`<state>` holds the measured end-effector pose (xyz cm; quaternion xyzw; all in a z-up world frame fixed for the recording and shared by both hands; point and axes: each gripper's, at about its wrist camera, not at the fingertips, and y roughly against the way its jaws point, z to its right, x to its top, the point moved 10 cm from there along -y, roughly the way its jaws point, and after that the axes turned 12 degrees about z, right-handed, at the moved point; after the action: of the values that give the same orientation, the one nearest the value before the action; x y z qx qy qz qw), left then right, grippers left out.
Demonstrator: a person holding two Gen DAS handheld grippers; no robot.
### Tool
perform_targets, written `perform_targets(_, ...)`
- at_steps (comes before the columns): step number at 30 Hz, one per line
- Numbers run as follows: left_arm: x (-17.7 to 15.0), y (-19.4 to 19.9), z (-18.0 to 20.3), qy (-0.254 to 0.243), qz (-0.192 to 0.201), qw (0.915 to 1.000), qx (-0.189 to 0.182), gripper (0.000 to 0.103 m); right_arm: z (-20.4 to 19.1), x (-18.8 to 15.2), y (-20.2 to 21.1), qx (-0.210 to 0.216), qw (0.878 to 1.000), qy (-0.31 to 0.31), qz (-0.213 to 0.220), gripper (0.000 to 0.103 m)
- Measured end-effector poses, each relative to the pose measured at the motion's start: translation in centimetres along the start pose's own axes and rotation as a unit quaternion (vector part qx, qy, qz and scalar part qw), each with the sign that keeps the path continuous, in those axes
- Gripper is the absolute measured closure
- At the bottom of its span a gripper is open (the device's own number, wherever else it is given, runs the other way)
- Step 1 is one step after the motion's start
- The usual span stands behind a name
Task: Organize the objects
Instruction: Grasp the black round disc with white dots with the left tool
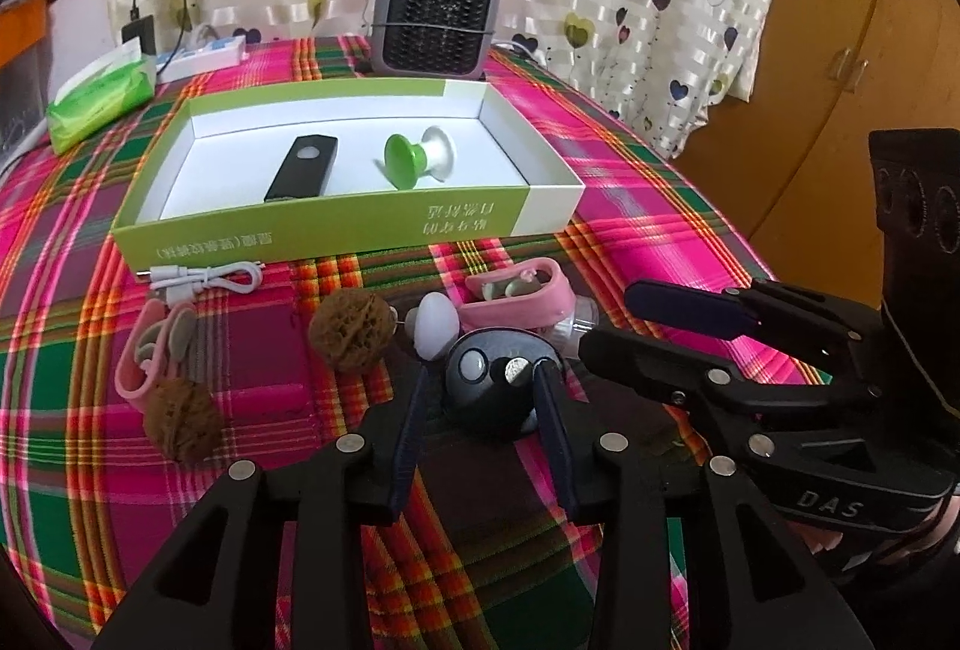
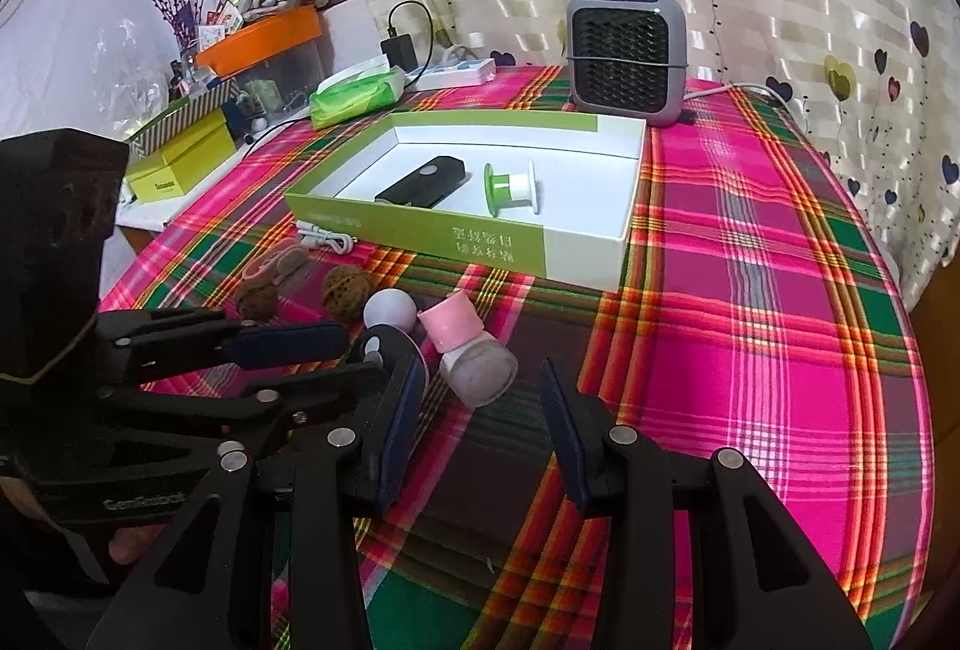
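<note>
A green-and-white open box (image 1: 336, 224) (image 2: 576, 254) holds a black remote (image 1: 303, 168) (image 2: 423, 181) and a green-and-white spool (image 1: 414, 158) (image 2: 510, 185). In front of it lie two walnuts (image 1: 351, 329) (image 2: 345, 293), a white egg-shaped piece (image 1: 435, 323) (image 2: 390, 311), a pink-topped clear bottle (image 2: 480, 365) (image 1: 516, 299) and a dark round device (image 1: 492, 392) (image 2: 384, 344). My left gripper (image 1: 483, 383) (image 2: 366, 353) is open around the dark device, with a gap at its left pad. My right gripper (image 2: 480, 368) (image 1: 606, 320) is open, the bottle lying loose between its fingertips.
A white cable (image 1: 204, 278) and a pink strap (image 1: 150, 350) lie left of the walnuts. A grey fan heater (image 1: 435, 17) (image 2: 627, 53) stands behind the box. A green tissue pack (image 1: 99, 107) and a power strip (image 1: 201, 56) sit at the back left. The plaid tablecloth (image 2: 750, 326) stretches right.
</note>
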<state>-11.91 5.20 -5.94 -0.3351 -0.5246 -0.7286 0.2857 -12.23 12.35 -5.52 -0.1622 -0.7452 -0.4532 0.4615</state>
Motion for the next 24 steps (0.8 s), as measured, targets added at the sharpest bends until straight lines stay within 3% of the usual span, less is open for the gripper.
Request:
perform_targets(14, 0.2, -1.1, -0.1, 0.024, -0.007, 0.9997, -0.006, 0.069, 0.4, -0.2, -0.9, 0.006, 1.000, -0.014, -0.019, 0.061)
perform_targets(16, 0.2, -0.9, -0.1, 0.028, -0.005, 0.9995, -0.011, 0.075, 0.3, -0.3, -1.0, 0.008, 1.000, -0.012, -0.021, 0.061)
perform_targets(24, 0.2, -0.5, -0.5, 0.024, -0.001, 0.9997, -0.005, 0.076, 0.1, -0.4, -1.7, 0.007, 0.999, -0.008, -0.033, 0.061)
